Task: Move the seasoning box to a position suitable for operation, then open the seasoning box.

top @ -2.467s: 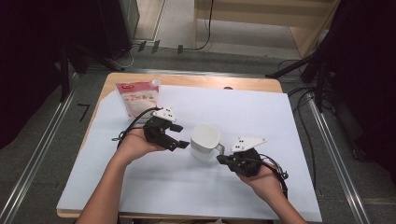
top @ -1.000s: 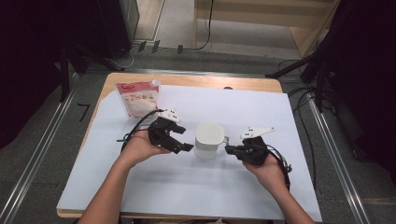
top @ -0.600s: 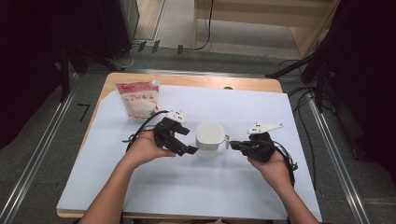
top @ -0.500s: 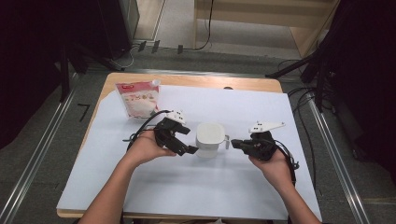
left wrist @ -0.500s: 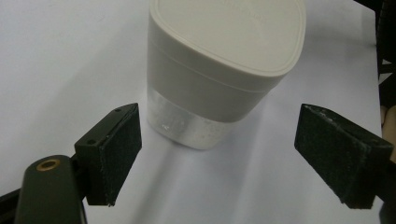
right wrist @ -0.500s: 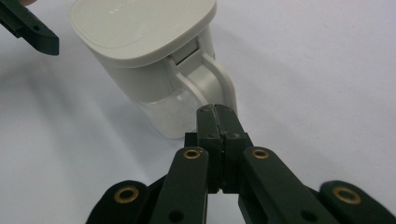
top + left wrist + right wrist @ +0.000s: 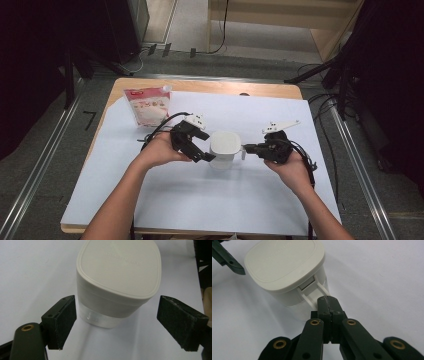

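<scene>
At frame centre, the lidded white plastic jug (image 7: 224, 148) is flanked by the open left gripper (image 7: 125, 325), its handle pinched by the right gripper (image 7: 328, 302).

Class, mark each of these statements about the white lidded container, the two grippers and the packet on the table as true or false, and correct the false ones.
1. The right gripper has its fingers closed on the handle of the white container. True.
2. The left gripper is clamped tight on the container. False: its fingers stand wide apart on either side of the container, not touching it.
3. The container's lid is on. True.
4. The red and white packet lies between the two grippers. False: it sits toward the far left corner of the table, apart from them.
</scene>
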Demonstrator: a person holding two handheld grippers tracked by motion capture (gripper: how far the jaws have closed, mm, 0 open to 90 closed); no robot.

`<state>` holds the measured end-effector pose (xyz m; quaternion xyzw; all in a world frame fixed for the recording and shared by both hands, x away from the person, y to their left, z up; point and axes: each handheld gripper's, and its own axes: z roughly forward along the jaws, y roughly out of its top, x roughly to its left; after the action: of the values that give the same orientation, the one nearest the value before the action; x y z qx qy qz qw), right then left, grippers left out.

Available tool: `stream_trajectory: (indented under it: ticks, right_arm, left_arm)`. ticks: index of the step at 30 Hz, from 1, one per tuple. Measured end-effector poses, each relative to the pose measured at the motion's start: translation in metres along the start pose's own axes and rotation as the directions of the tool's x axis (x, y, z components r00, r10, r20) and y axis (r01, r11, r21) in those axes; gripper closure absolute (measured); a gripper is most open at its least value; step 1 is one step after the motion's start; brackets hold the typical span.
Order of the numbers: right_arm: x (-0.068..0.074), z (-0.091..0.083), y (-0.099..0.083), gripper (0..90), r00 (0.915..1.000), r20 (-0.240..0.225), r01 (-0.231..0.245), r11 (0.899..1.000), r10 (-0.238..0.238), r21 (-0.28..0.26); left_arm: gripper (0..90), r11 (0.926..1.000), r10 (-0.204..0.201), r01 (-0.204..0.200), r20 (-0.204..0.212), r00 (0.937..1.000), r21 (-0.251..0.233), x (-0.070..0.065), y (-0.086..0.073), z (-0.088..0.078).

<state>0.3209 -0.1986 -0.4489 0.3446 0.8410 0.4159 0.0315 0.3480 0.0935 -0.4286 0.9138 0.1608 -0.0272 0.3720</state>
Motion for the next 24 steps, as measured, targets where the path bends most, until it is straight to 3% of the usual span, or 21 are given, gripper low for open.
stream_trajectory:
  ticks: [4, 16, 20, 24]
  right_arm:
    - [-0.002, 0.000, 0.002, 90.0, 0.9999, -0.016, 0.000, 1.000, 0.000, 0.000]
    - [0.001, 0.000, 0.002, 90.0, 0.9997, 0.001, 0.025, 1.000, -0.025, 0.008]
    - [0.001, 0.000, 0.002, 90.0, 0.9997, 0.006, 0.023, 1.000, -0.023, 0.009]
    - [0.002, 0.000, 0.002, 90.0, 0.9996, 0.010, 0.027, 1.000, -0.027, 0.010]
  left_arm:
    - [17.0, 0.9999, 0.013, -0.013, 0.017, 0.9998, -0.006, 0.002, 0.004, 0.000]
    - [17.2, 0.9996, 0.028, -0.028, 0.044, 0.9986, -0.008, 0.006, 0.007, 0.010]
    - [17.0, 0.9985, 0.054, -0.054, 0.040, 0.9977, 0.008, 0.006, 0.010, 0.013]
    - [16.3, 0.9985, 0.053, -0.054, 0.036, 0.9979, 0.014, 0.005, 0.012, 0.015]
